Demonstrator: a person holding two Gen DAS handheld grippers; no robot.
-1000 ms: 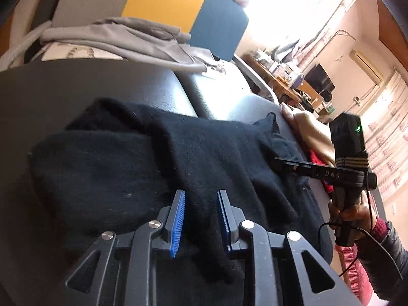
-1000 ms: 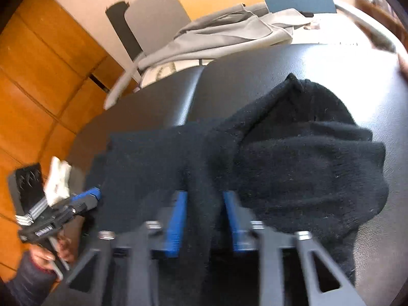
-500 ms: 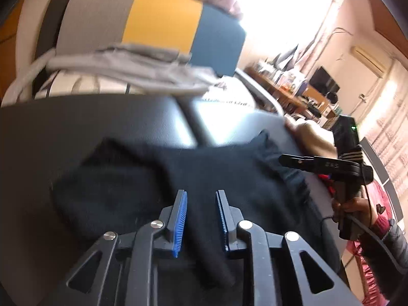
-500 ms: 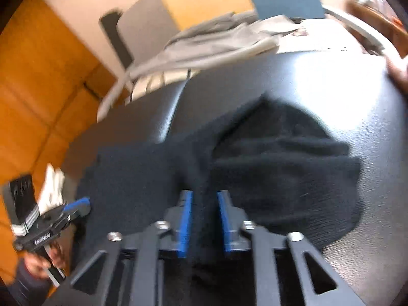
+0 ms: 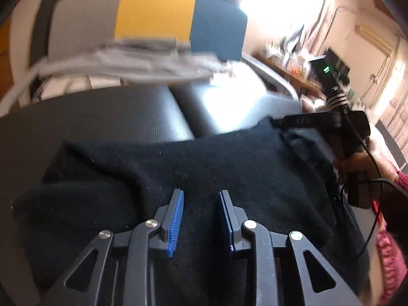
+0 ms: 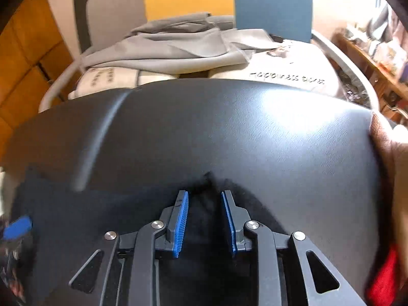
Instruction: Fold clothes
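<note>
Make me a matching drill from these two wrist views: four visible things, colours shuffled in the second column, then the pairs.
Things:
1. garment being folded
2. gripper pads
3. heap of clothes behind the dark cushion
4. middle panel of the chair back

Colours:
A. grey
B. yellow
C. black
D. blue

Pairs: 1-C, 2-D, 3-A, 4-B
</note>
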